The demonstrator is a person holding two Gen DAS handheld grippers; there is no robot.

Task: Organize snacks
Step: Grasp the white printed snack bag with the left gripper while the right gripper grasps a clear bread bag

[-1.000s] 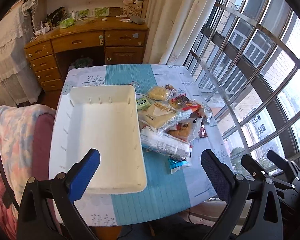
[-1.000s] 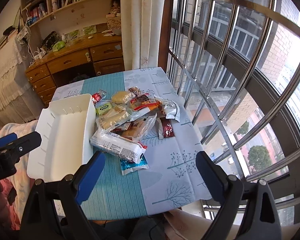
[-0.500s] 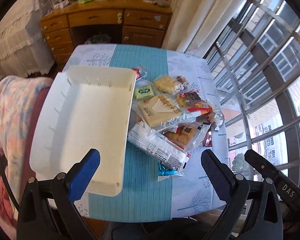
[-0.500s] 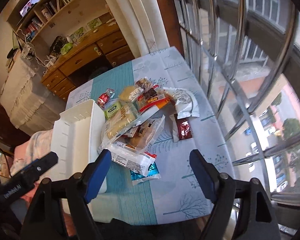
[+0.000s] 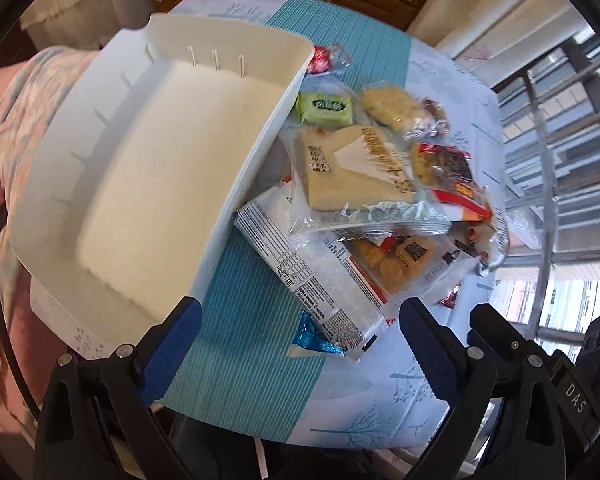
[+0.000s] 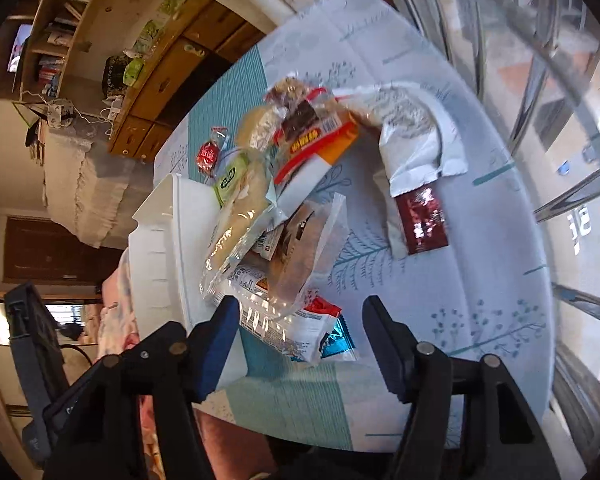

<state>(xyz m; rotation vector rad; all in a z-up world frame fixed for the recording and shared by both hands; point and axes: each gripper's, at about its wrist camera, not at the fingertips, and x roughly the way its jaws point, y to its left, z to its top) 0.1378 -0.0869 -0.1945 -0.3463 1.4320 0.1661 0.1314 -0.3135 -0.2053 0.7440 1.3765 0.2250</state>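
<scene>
1. The white bin (image 5: 148, 184) stands empty on the table (image 6: 480, 320); the snacks lie heaped just beside its long wall, on the window side; none is in the bin yet.
2. My left fingers (image 5: 296, 344) stand wide apart and hold nothing; they hang over the long white packet (image 5: 320, 280) at the near end of the heap, beside the bin's near corner.
3. My right fingers (image 6: 300, 334) have just been closing but are still apart, with nothing pressed between them; the same long packet (image 6: 284, 332) and a blue wrapper (image 6: 338, 342) lie under the gap.
4. To do this well, I judge: take the long packet across its narrow width; pinch the body and not the loose foil end; lift it clear of the clear bag (image 6: 296, 248) that overlaps it, so the heap does not slide off with it; then lay it flat in the bin.
5. Hard to make out: how much of the blue wrapper sits under the packet; the print on most packets, which is blurred; the bin's far wall in the right view.
</scene>
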